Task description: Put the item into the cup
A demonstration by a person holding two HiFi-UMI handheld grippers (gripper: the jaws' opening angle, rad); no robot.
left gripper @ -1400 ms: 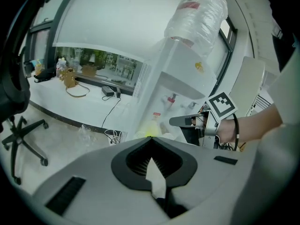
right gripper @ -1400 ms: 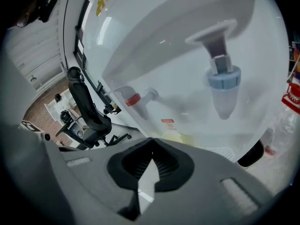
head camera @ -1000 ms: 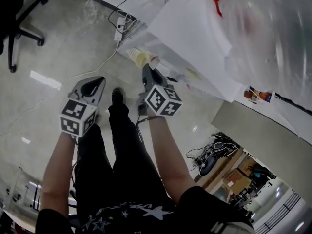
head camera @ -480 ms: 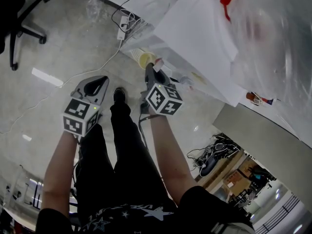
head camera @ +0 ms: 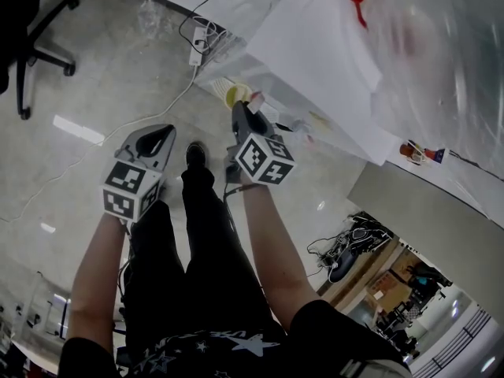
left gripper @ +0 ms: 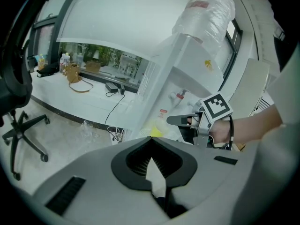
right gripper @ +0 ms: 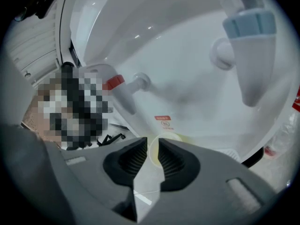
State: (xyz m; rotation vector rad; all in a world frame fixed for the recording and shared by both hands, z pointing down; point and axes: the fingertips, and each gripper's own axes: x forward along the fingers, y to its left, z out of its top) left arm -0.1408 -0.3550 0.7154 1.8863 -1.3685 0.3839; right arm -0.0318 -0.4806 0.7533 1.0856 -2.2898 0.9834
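Biggest thing here is the white water dispenser [head camera: 315,46]. It fills the head view from about 12 to 3 o'clock, and its top is blurry and cut off by the frame edge. Next are the person's legs [head camera: 205,250] in black trousers, running down to 6 o'clock. A black office chair [head camera: 20,22] sits at 10 o'clock, only partly in shot.

The left gripper [left gripper: 151,142] is at 9 o'clock of the right one, well apart from the dispenser. Its fingers are closed tip to tip with nothing in them.

The right gripper [right gripper: 152,142] is up near the dispenser front. Its fingers are nearly together with just a thin slot, and the wall of the yellowish cup [right gripper: 168,136] sits in that slot, so it looks pinched at the rim.

The cup has its mouth up and its long axis roughly vertical, at 12 o'clock of the right gripper's tip in the head view. Most of its body is hidden behind the fingers, so I can't tell what's inside.

A red tap [right gripper: 114,82] is at 10 o'clock of the cup, and a blue tap [right gripper: 248,25] is at 1 o'clock.
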